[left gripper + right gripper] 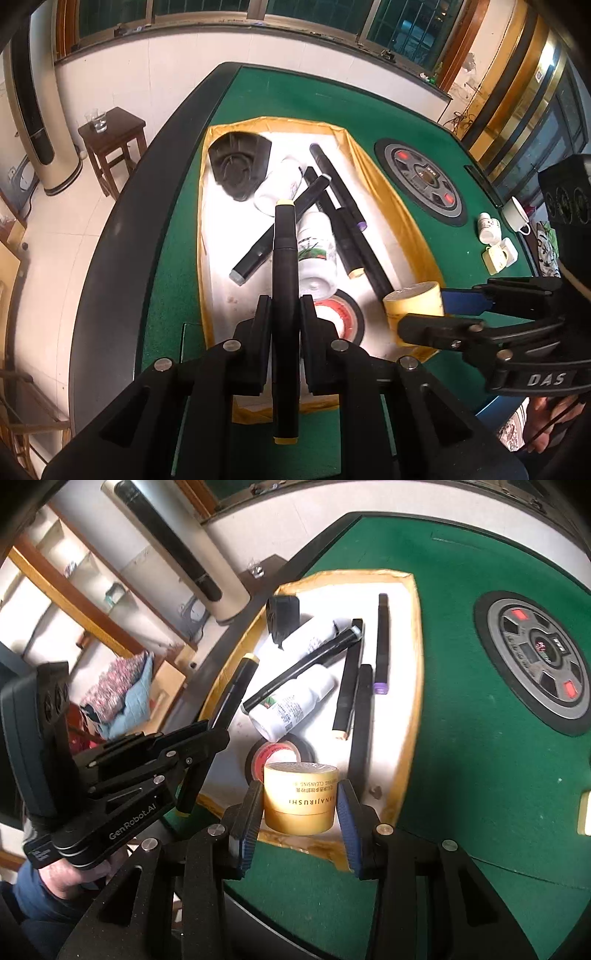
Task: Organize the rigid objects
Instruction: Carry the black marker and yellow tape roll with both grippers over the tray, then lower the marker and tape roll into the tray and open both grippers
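Black marker with yellow caps (285, 280) is clamped lengthwise between the left gripper's (284, 314) jaws, far tip pointing ahead. Yellow jar (300, 797) stands upright between the right gripper's (300, 808) spread pads, touching neither.

a green felt-topped table (295, 110) with a dark raised rim carries everything. on the felt lies a shallow white tray with a yellow-gold border (391, 192). beside the tray, set into the middle of the felt, is a round grey and black panel with red buttons (424, 181). near the far right edge of the table stand a small white pill bottle (488, 229), a white ceramic cup (515, 214) and a cream-coloured square plastic piece (496, 256), the bottle and the square piece just beside each other. in the right wrist view, a pale yellow flat object (585, 814) rests on the felt at the edge of the frame, only partly visible.
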